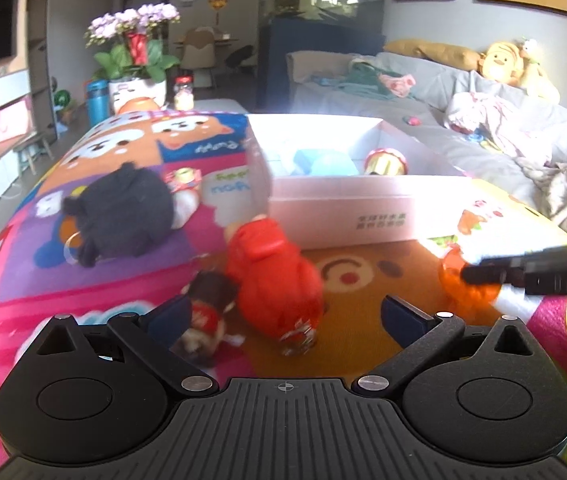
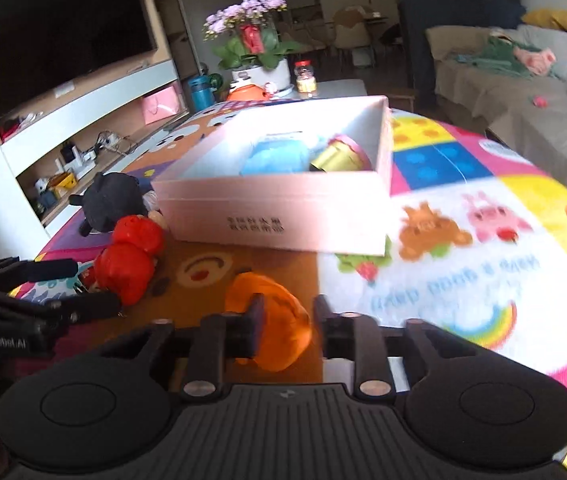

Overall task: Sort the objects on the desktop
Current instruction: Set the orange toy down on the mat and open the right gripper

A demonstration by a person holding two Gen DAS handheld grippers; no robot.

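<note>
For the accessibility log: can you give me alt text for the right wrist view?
The right gripper straddles an orange toy on a cartoon mat, pads not clearly pressing it. Behind stands an open white box holding a blue toy and a gold one. At left lie a red toy, a black plush and the left gripper.

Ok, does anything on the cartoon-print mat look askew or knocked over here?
Yes. The red-clothed doll lies toppled on the mat near the white cardboard box, a small brown plush tipped beside it. The black plush toy also lies on its side. Nothing looks spilled or damaged.
</note>
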